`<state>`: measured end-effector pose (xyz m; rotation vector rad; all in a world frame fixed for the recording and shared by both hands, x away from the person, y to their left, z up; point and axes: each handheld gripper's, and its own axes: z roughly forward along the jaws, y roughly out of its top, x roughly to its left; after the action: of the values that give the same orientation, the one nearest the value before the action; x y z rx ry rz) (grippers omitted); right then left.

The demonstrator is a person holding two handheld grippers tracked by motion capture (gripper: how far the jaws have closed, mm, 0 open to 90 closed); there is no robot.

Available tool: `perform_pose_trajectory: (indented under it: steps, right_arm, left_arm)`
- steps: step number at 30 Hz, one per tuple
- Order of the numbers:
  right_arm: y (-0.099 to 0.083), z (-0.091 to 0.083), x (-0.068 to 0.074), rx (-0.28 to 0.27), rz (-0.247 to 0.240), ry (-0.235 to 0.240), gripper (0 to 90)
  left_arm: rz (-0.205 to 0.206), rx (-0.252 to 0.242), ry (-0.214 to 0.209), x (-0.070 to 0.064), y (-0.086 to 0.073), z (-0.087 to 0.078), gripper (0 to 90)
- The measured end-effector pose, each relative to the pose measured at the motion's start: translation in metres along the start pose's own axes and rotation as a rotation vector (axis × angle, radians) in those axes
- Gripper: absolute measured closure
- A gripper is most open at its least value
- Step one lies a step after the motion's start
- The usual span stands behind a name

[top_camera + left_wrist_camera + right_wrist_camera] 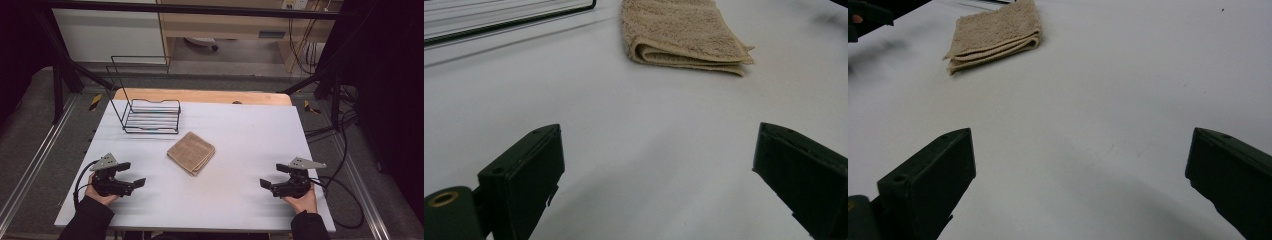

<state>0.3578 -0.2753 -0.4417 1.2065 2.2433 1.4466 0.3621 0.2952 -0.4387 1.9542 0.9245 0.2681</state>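
In the high view the folded beige towel lies flat on the white tabletop, a little left of the middle of the frame, and it is turned like a diamond, with one corner toward the bottom of the picture. The left tool rests at the lower left of the frame and the right tool at the lower right; each is held in a hand, and both point inward to the middle. The jaws of both stand wide apart with nothing between them, which the two gripper views show also. From the left tool the towel lies up and to the right, from the right tool up and to the left. I judge that the left one is somewhat nearer to it, but both are well apart from the cloth. In the left gripper view the towel is at the top centre, with its stacked folded edges facing the camera and its longer side running from left to right. In the right gripper view the towel is at the upper left, and the layered edge again faces the tool. The coming move probably needs a reach forward and inward to this edge. The black wire rack stands at the upper left of the tabletop, just beyond the towel, and it holds nothing.
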Motion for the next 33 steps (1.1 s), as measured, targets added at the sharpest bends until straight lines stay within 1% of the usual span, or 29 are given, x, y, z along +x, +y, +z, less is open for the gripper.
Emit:
perform_pose_trajectory:
  steps: [9,14,22,28,33]
  right_arm:
    - [0.000,0.000,0.000,0.005,-0.004,-0.006,0.5]
    - [0.000,0.000,0.000,0.006,-0.012,-0.007,0.5]
    - [-0.001,0.000,0.001,0.004,-0.012,-0.010,0.5]
    - [0.000,-0.001,0.000,0.005,-0.012,-0.012,0.5]
    - [0.000,-0.001,0.000,0.003,-0.017,-0.014,0.5]
  left_arm:
    - [-0.009,-0.004,-0.006,-0.002,0.002,0.001,6.1]
    - [0.005,-0.003,-0.007,-0.003,0.003,0.001,6.1]
    - [0.007,0.000,-0.002,-0.005,0.005,0.003,6.1]
    - [0.013,0.008,0.001,-0.008,0.009,0.007,6.1]
    - [0.011,0.013,0.002,-0.011,0.013,0.012,6.1]
